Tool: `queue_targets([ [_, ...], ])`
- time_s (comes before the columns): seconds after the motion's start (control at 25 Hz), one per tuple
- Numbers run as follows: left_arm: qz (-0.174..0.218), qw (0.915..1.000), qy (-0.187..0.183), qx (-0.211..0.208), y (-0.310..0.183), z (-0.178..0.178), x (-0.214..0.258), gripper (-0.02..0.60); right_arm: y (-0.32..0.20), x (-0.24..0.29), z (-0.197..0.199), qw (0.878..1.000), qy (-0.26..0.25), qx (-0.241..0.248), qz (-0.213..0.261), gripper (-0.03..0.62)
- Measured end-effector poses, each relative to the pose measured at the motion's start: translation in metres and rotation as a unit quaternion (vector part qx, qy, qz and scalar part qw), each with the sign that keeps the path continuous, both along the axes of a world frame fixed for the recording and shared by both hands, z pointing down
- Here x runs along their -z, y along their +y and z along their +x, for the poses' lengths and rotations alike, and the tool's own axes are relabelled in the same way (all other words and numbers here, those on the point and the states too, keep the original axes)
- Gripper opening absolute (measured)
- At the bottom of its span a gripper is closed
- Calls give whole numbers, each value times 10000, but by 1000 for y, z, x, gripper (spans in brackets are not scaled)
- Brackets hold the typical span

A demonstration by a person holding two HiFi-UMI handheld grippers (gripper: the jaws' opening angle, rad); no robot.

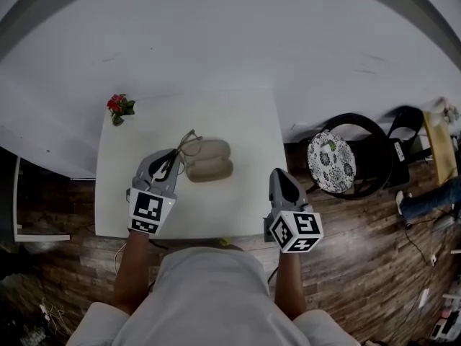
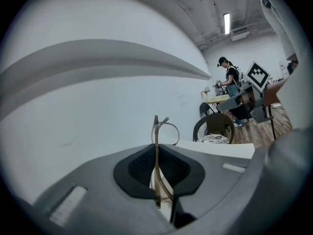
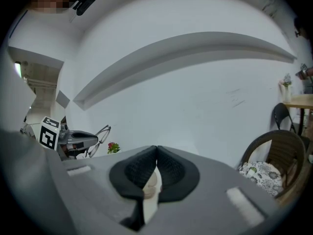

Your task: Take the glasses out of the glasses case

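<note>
At the near right, the right gripper (image 1: 280,176) stood idle, jaws pressed together on nothing, probably parked clear. Left of it, the left gripper (image 1: 175,158) pinched the glasses (image 1: 189,144) by the thin frame, apparently sparing the lenses. They hung just beside the open glasses case (image 1: 210,160) on the table (image 1: 245,114).

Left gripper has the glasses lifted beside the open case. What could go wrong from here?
1. The left gripper pinches the glasses by one thin bit of frame, so they may swing, slip out or bend.
2. The case lies open right beside that gripper on the table; setting the glasses down could knock it. The right gripper is shut, empty and off to the side, so nothing steadies the case.
</note>
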State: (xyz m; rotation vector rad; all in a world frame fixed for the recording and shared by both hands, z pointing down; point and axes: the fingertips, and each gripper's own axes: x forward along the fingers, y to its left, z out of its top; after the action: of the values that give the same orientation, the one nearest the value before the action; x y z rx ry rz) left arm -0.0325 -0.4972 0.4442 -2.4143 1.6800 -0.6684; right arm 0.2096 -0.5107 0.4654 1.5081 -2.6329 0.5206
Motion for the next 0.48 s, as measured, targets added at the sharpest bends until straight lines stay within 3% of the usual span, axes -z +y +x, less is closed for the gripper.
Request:
queue_targets([
  [0.16,203,9996,29,180,14,-11,14,23,1,3,-7,10000,20,76,41,3],
  [0.48,683,9956,425,491,37,-26,38,23,3,12,-17,9996,75,219,163,3],
])
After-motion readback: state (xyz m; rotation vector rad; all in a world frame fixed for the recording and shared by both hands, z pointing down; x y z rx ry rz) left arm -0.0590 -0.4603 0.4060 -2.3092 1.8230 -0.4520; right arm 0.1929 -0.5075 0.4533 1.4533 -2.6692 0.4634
